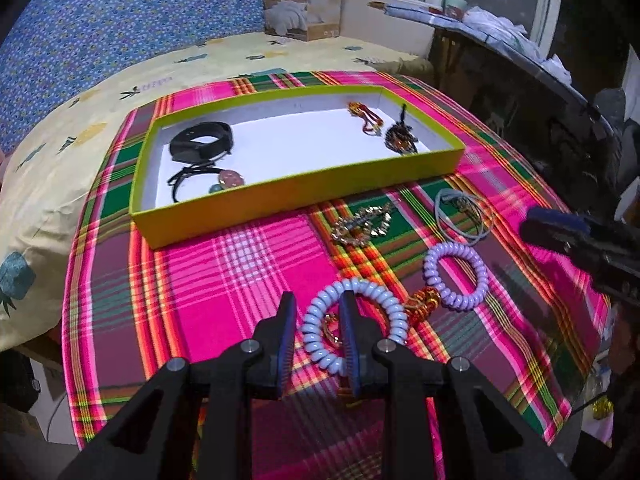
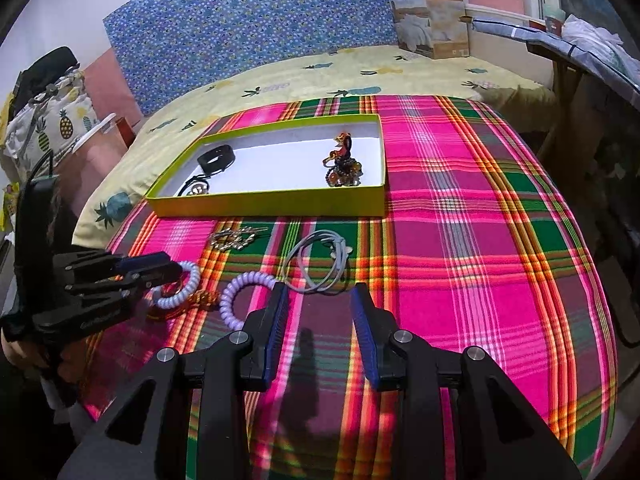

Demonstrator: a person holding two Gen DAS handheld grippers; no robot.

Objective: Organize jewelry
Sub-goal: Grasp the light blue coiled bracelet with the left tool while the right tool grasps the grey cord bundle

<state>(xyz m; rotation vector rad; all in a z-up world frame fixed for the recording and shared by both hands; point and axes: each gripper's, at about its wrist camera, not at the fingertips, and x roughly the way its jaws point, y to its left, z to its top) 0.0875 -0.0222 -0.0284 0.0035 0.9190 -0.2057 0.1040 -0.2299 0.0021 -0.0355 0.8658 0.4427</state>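
Observation:
My left gripper (image 1: 318,304) is open, its jaws straddling the near-left side of a pale blue spiral hair tie (image 1: 394,312) on the plaid cloth; it also shows in the right wrist view (image 2: 170,266). A lilac spiral tie (image 1: 456,276) lies to its right, with an orange beaded piece (image 1: 424,302) between them. A gold brooch (image 1: 362,220) and grey elastic bands (image 1: 464,216) lie nearer the box. The yellow-green box (image 1: 296,196) holds a black band (image 1: 200,142), a cord pendant (image 1: 230,178) and beaded pieces (image 1: 400,138). My right gripper (image 2: 320,292) is open and empty above the cloth.
The plaid cloth (image 2: 460,240) covers a surface beside a bed with a pineapple sheet (image 2: 320,76). A cardboard package (image 2: 432,16) stands at the back. A cluttered dark table (image 1: 520,52) is at the right.

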